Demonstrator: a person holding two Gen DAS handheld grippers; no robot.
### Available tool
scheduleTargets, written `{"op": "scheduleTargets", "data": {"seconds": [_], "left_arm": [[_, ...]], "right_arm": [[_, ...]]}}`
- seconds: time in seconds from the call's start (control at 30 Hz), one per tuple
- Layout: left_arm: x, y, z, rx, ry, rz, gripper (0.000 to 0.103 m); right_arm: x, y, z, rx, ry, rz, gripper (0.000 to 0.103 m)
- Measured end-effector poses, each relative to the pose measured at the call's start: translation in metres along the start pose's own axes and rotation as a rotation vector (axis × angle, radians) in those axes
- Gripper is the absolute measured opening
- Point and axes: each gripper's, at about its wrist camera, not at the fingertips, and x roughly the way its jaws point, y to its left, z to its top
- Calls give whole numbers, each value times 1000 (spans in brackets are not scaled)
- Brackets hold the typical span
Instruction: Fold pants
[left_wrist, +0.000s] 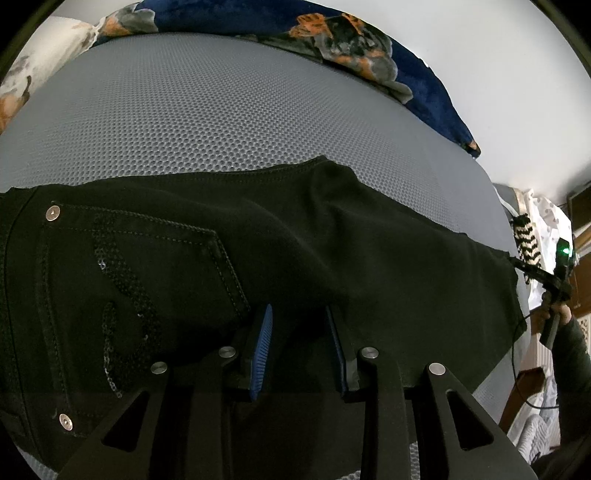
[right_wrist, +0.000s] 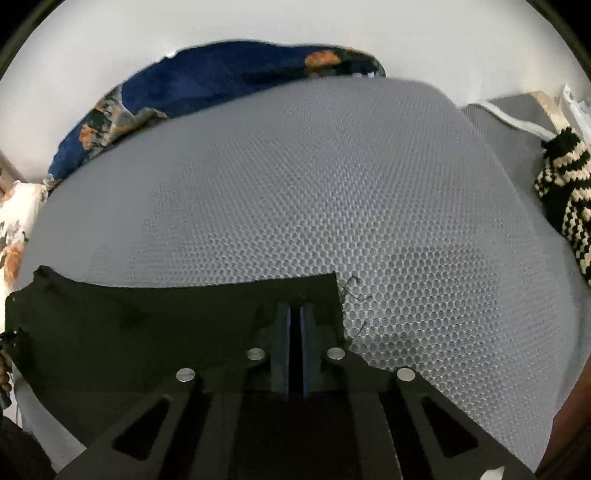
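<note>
- Black denim pants (left_wrist: 280, 236) are lying flat across the grey honeycomb-mesh mattress (left_wrist: 207, 110)
- Left gripper (left_wrist: 300, 314) is pinching a fabric fold
- Right gripper (right_wrist: 295, 314) is clamping the hem, jaws closed

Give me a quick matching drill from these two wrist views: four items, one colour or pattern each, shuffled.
Items:
1. pants
2. mattress cover
3. blanket
4. knitted piece

Looks:
A. grey honeycomb mesh
B. black and cream zigzag
C. plain black, sequinned back pocket
D. navy with orange flowers

Pairs: 1-C, 2-A, 3-D, 4-B
</note>
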Motion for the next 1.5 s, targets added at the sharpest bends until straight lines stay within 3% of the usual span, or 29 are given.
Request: {"op": "scheduleTargets", "data": {"seconds": [0.13, 0.2, 0.4, 0.57, 0.7, 0.73, 0.83, 1.0, 1.13, 1.33, 1.37, 1.43, 1.5], "left_arm": [[-1, 0, 1, 2, -2, -1, 31], [-1, 0, 2, 4, -6, -2, 31], [-1, 2, -3, 5, -19, -3, 31], [0, 6, -7, -1, -26, -22, 31], [-3, 2, -10, 21, -34, -5, 31], [-4, -3, -12, 44, -38, 15, 31], [-9, -22, -18, 134, -51, 47, 32], [-14, -51, -33, 264, -49, 28, 37], [-14, -62, -43, 294, -37, -20, 38], [-4, -63, -53, 302, 7, -25, 38], [0, -62, -55, 302, 22, -17, 38], [-1, -59, -61, 304, 13, -17, 38], [-4, -54, -65, 301, 7, -23, 38]], "right_arm": [[-27, 8, 5, 3, -127, -80, 2], [-30, 8, 7, 16, -151, -103, 2], [8, 3, 8, 73, -93, -167, 2], [21, -6, 2, 131, -71, -171, 3], [7, -7, -1, 191, -50, -153, 27], [-3, -5, -4, 199, -71, -148, 27], [-36, -8, -25, 277, -92, -117, 27], [-74, -13, -75, 399, -73, -101, 27], [-80, -22, -116, 519, -44, -87, 27], [-65, -19, -147, 579, 20, -102, 27], [-62, -18, -147, 577, 17, -103, 26], [-58, -14, -148, 555, 16, -156, 7], [-58, -14, -148, 552, 6, -175, 6]]}}
